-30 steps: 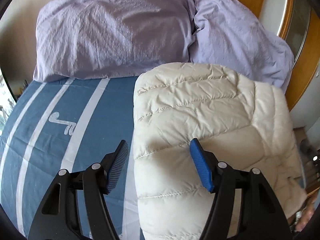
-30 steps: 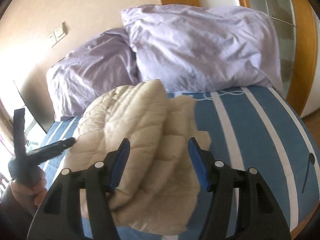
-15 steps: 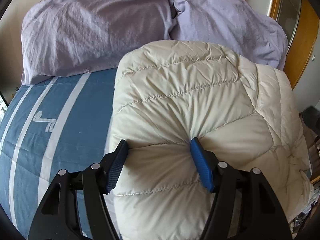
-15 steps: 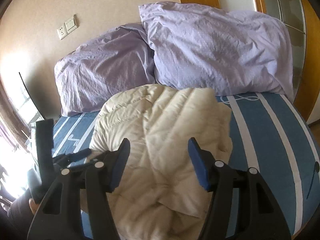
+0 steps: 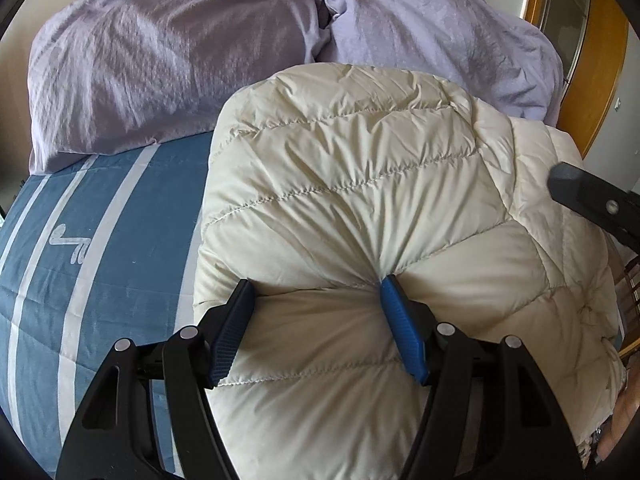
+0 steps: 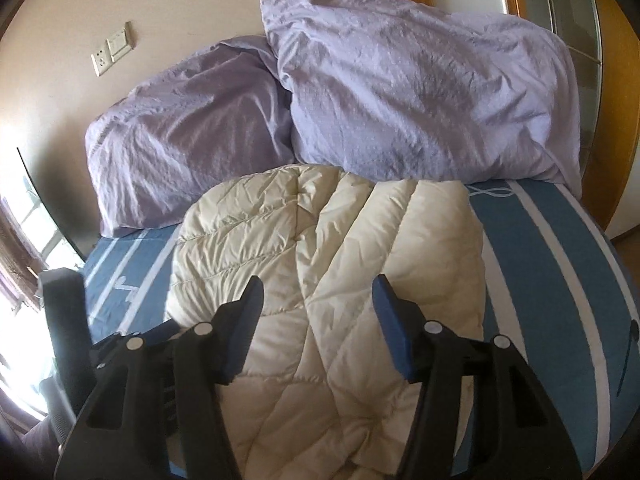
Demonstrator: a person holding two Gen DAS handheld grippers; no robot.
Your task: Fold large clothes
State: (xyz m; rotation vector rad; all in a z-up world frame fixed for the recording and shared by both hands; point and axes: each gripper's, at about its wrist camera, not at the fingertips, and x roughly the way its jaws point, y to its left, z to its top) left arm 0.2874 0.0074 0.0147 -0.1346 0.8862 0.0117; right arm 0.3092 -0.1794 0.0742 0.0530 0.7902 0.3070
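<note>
Two views: left tongs (image 5: 316, 292) clamped on cream jacket (image 5: 380, 184); wall socket (image 6: 113, 51) beyond parted right tongs (image 6: 318, 290).

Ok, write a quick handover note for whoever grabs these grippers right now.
Left gripper: shut on a puffy bunch of the cream jacket, pads pressing in.
Right gripper: jaws apart over the jacket and just been closing a little; not gripping.
Jacket lies bundled on the striped bed, below the two pillows.
Done: roughly folded over.
Left: probably tidy and flatten the fold.
</note>
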